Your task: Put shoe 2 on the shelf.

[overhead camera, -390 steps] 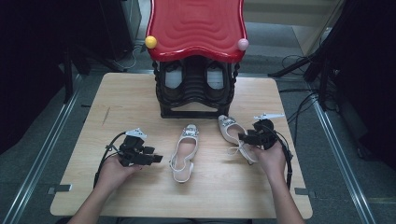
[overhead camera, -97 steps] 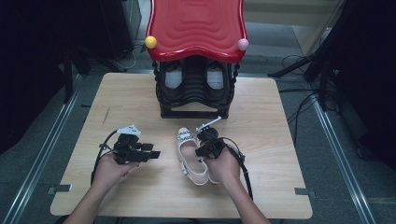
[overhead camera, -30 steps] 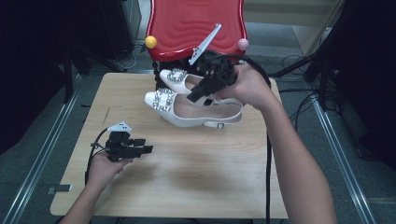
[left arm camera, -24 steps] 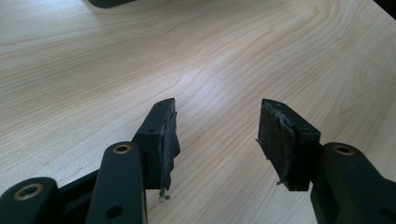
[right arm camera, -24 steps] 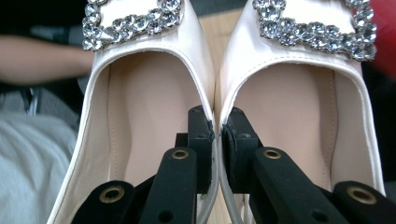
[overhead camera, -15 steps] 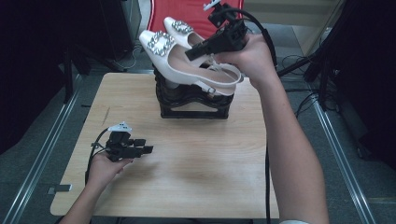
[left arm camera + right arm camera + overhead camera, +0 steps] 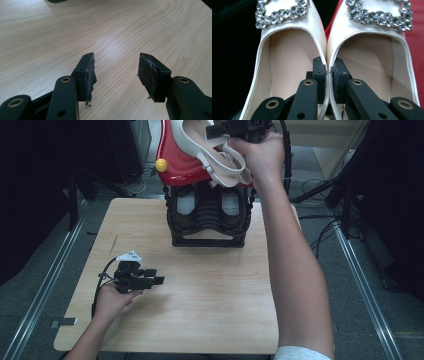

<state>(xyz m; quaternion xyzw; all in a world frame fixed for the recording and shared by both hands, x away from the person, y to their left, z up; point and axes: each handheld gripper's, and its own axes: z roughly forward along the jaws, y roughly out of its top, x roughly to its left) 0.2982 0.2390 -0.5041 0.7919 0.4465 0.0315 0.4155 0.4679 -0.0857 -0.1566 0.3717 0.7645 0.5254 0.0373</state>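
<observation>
Currently the right gripper [image 7: 235,127] is holding the pair of white shoes [image 7: 212,155] aloft, over the red top [image 7: 175,157] of the black shoe rack [image 7: 207,217] standing at the far edge of the desk [image 7: 200,295]. In the right gripper view its fingers [image 7: 320,75] are clenching the two inner side walls of the shoes together, one finger inside each shoe; the rhinestone buckles [image 7: 280,12] are pointing away from the camera.

The left gripper [image 7: 142,279] is resting near the desk's left edge, fingers [image 7: 86,72] released and standing apart over bare wood, grasping nothing.

Risks as judged from here:
- The grip is catching only the thin upper edges. Either shoe could be slipping free if the wrist tilts, because the smooth lining offers little purchase.
- The straps [image 7: 222,165] are dangling at the red top's front edge; they could be snagging on it as the pair is lowered.
- The red top looks wavy and sloped, so shoes set there may be sliding off toward the desk.
</observation>
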